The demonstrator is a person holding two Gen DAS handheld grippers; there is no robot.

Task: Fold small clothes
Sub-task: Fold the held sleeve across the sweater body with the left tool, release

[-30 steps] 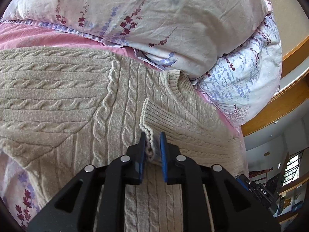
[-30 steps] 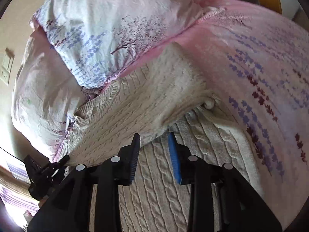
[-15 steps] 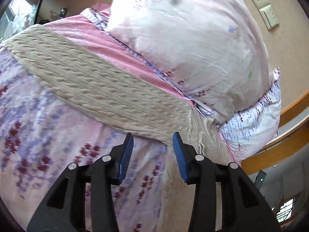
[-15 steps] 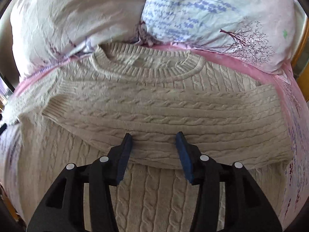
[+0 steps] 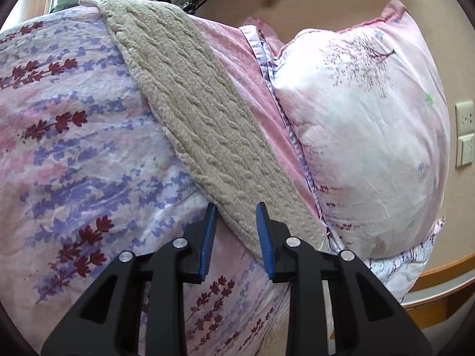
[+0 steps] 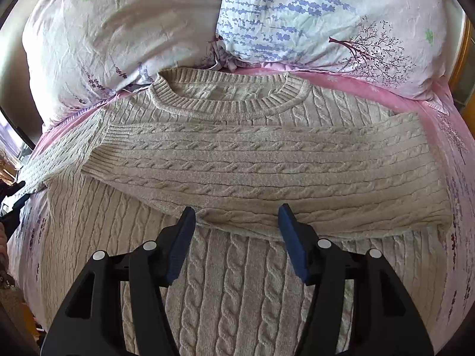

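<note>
A beige cable-knit sweater (image 6: 237, 154) is lying face up on the floral bedspread (image 5: 74, 154), its ribbed collar (image 6: 231, 103) at the far end, just touching the two pillows (image 6: 311, 20). One sleeve (image 6: 267, 172) is already lying folded across the chest, cuff towards the left. The other sleeve (image 5: 190, 112) is stretching out flat over the bedspread, running away from the left gripper (image 5: 234, 228) towards the far left.

The left gripper is hovering at the near end of that outstretched sleeve; its jaws have just been narrowing and are standing part open with the knit between them, the pads seemingly not yet pressing. The right gripper (image 6: 236, 231) is hanging over the lower edge of the folded sleeve, its jaws having just been widening, now well apart and holding nothing.

The sweater is looking thick, soft and floppy, probably fairly heavy for its size; the chunky knit should be giving the pads good friction but will be stretching and sagging if lifted by one point. The ribbed cuff or a doubled edge of the sleeve is likely offering the firmest hold.
</note>
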